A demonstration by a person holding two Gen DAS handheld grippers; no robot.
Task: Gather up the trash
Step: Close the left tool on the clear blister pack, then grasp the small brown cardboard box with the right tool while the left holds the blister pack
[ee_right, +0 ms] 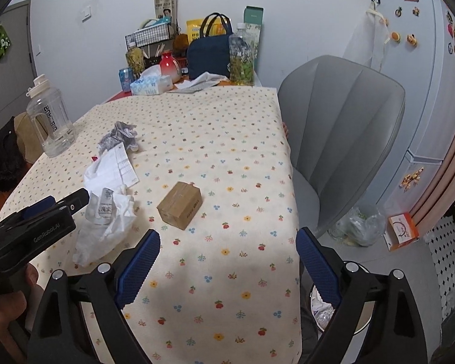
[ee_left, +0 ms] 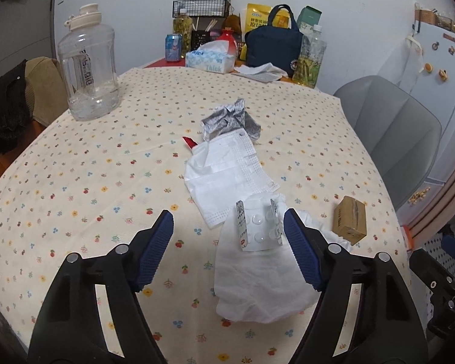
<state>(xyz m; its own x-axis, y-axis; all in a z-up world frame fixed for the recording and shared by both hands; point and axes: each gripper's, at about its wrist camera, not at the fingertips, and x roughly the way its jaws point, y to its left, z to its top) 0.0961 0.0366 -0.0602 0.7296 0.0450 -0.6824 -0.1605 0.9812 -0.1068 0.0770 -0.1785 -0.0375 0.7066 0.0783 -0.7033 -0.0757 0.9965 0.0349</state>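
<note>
On the flowered tablecloth (ee_left: 91,166) lies a row of trash: a crumpled silver wrapper (ee_left: 227,119), a white face mask (ee_left: 227,176), a red scrap (ee_left: 190,142), a clear blister pack (ee_left: 259,227) and a crumpled white tissue (ee_left: 257,282). My left gripper (ee_left: 228,212) is open low over the tissue, with the blister pack between its fingertips and close to the right one; no pad presses on it. A small cardboard box (ee_right: 180,204) sits ahead of my right gripper (ee_right: 228,232), which is open and holds nothing. A trash bin (ee_right: 320,306) stands below the table's right edge.
A clear water jug (ee_left: 88,66) stands at the left. A tissue box (ee_left: 210,62), a navy bag (ee_left: 273,45) and bottles crowd the far end. A grey chair (ee_right: 339,139) is beside the table's right edge, with a fridge (ee_right: 424,75) behind it.
</note>
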